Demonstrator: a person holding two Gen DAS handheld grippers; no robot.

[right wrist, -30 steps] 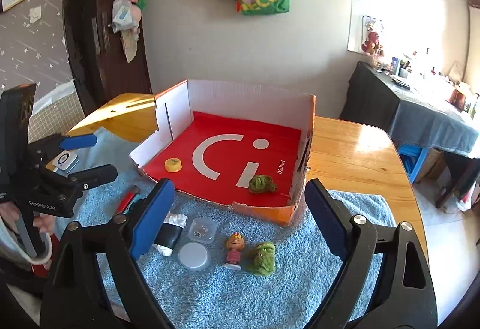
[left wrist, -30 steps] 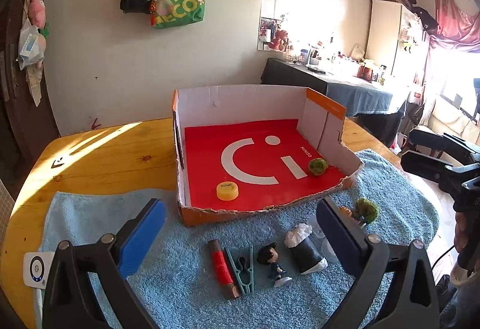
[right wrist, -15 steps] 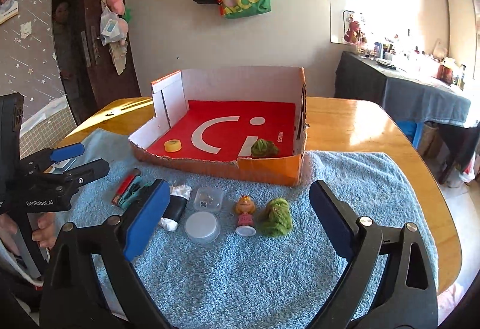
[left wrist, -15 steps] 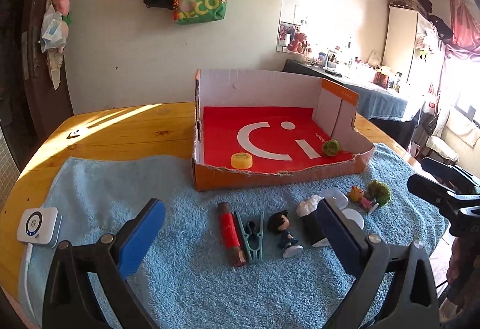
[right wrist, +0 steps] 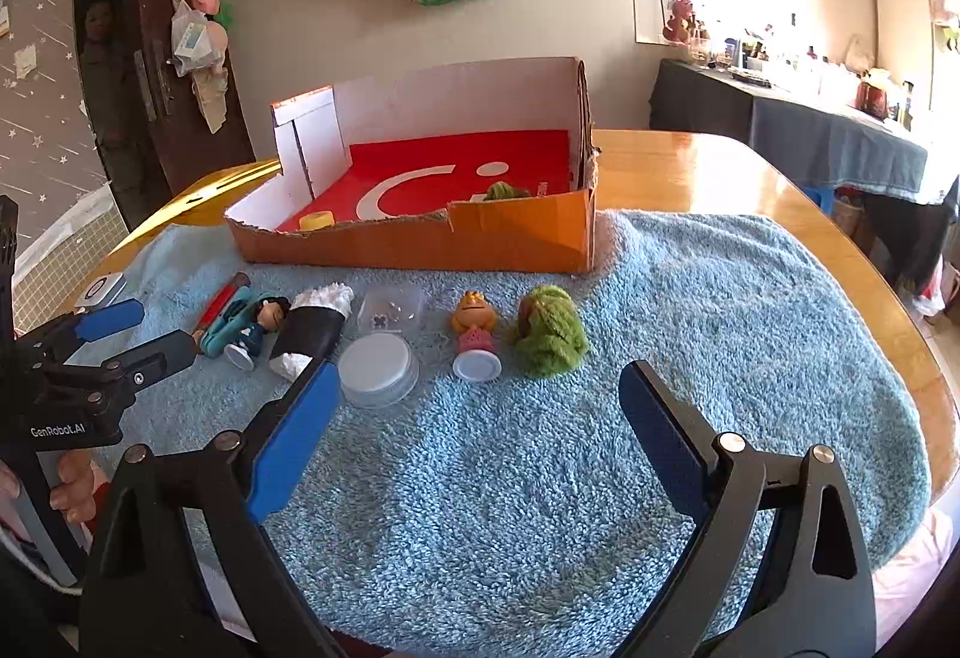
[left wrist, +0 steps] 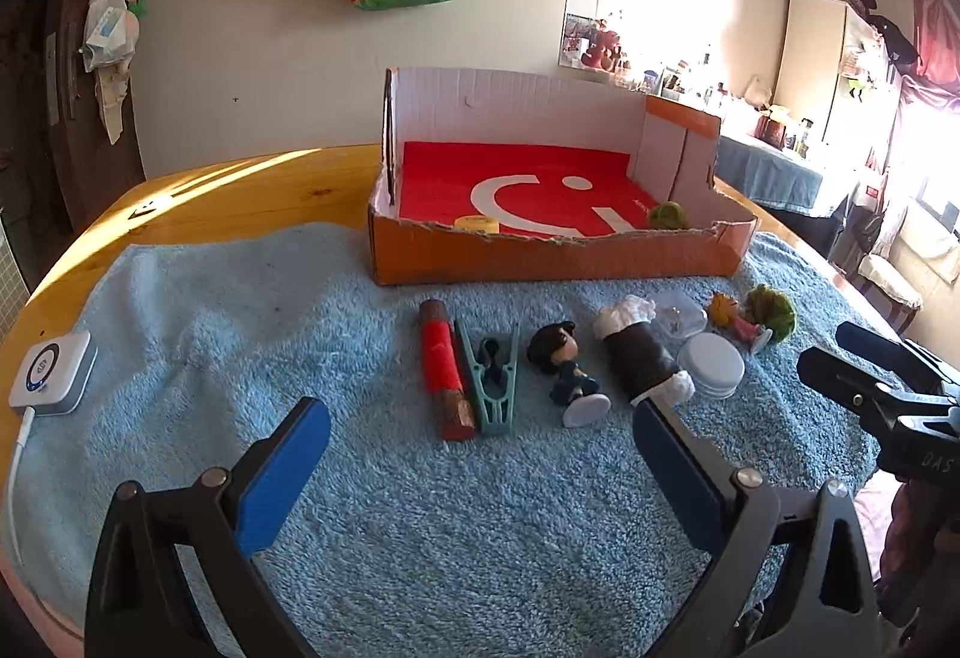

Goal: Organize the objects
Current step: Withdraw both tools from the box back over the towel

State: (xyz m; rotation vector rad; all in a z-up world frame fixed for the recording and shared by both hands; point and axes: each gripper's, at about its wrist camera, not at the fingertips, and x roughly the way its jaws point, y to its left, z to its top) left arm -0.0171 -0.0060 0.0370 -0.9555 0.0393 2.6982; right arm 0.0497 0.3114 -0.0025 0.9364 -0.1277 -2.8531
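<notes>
In the left wrist view, the left gripper (left wrist: 480, 469) hangs above the blue towel (left wrist: 240, 334) with its jaws spread wide and nothing between them. One cardboard box (left wrist: 552, 259) with a red floor sits at the towel's far edge; two things lie inside it: one yellow cap (left wrist: 476, 223) and one small green ball (left wrist: 669, 215). In front of the box, seven loose things lie in a row on the towel: one red tube (left wrist: 443, 367), touching one teal clothespin (left wrist: 493, 379); one dark-haired figurine (left wrist: 567, 370) on its back; one black roll with white ends (left wrist: 645, 352); one clear plastic case (left wrist: 681, 316); one white round lid (left wrist: 711, 364); and one orange figurine (left wrist: 735, 319) lying against one green fuzzy clump (left wrist: 774, 310). One white device (left wrist: 54, 371) rests at the towel's left edge. The right gripper (left wrist: 870, 379) enters from the right, its jaws apart.

In the right wrist view, the right gripper (right wrist: 474, 418) is likewise released, empty, over bare towel (right wrist: 720, 298) near the front. The same box (right wrist: 456, 238) holds the cap (right wrist: 317, 221) and ball (right wrist: 504, 191). The orange figurine (right wrist: 474, 331) and green clump (right wrist: 549, 337) lie side by side just beyond the fingers, with the lid (right wrist: 378, 367) and case (right wrist: 393, 307) to their left. The left gripper (right wrist: 135, 334) hovers at the left, jaws parted, held by a hand (right wrist: 66, 484).
</notes>
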